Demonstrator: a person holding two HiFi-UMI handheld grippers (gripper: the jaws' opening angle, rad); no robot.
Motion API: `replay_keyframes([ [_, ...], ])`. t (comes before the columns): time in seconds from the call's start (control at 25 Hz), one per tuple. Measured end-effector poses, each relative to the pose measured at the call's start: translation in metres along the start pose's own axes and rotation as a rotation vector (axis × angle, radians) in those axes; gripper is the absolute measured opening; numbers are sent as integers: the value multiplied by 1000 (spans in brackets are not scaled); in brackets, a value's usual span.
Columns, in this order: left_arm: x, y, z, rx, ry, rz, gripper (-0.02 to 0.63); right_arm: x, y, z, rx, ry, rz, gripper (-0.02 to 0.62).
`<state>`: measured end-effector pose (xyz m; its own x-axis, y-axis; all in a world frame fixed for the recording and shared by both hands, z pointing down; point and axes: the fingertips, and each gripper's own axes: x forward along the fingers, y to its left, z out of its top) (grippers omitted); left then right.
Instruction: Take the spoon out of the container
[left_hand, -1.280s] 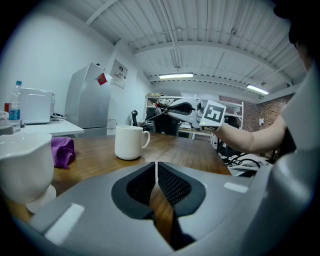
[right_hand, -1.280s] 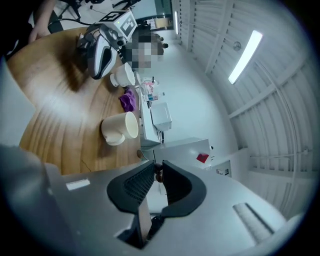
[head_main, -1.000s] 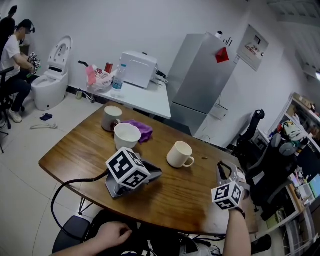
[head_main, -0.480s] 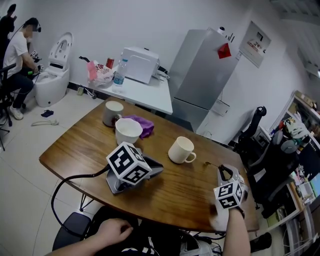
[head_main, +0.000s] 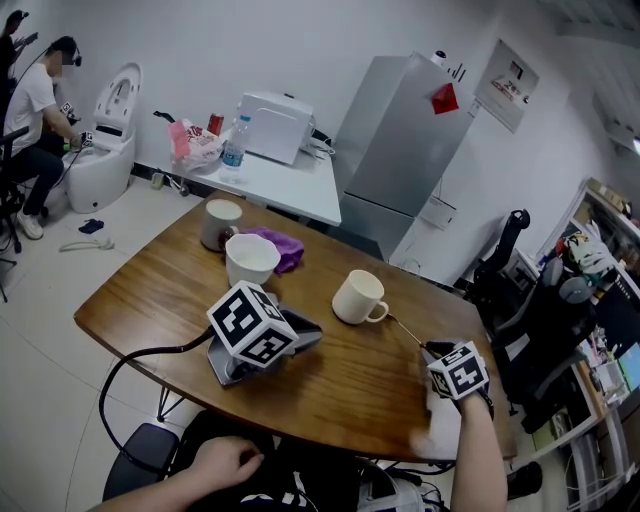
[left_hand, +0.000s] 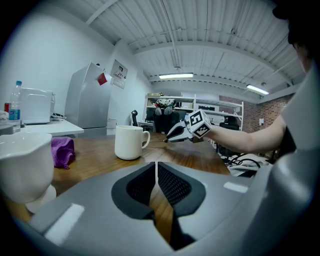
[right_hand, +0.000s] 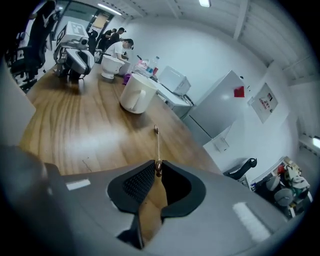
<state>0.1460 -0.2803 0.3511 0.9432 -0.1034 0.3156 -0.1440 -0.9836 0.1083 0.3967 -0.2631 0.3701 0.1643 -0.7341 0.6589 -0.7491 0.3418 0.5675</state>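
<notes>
A thin metal spoon (right_hand: 156, 142) sticks out forward from my right gripper (right_hand: 158, 167), which is shut on its handle. The spoon (head_main: 405, 331) hangs low over the wooden table, its bowl end pointing at a white mug (head_main: 357, 297) and stopping short of it. In the head view my right gripper (head_main: 432, 349) is at the table's right front. My left gripper (head_main: 311, 338) lies unheld on the table, left of centre, its jaws shut on nothing. From the left gripper view (left_hand: 156, 167) I see the mug (left_hand: 129, 142) and the right gripper (left_hand: 170, 138) beyond it.
A white bowl (head_main: 250, 260), a second mug (head_main: 220, 222) and a purple cloth (head_main: 283, 249) stand at the back left of the wooden table (head_main: 150, 290). A black cable (head_main: 135, 375) trails off the front edge. A hand (head_main: 228, 464) rests below it.
My right gripper has tipped and shifted slightly toward the mug, and the spoon now shows sticking out of its jaws. The left gripper has not moved on the table.
</notes>
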Motion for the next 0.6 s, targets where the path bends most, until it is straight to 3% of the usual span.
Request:
replay_keyframes([
  [0.16,-1,0,0,0,1,1,23,4,1,-5,23,53,64,46],
  [0.6,-2,0,-1,-1,0,-1,23,6,8,-6,43,43,93,52],
])
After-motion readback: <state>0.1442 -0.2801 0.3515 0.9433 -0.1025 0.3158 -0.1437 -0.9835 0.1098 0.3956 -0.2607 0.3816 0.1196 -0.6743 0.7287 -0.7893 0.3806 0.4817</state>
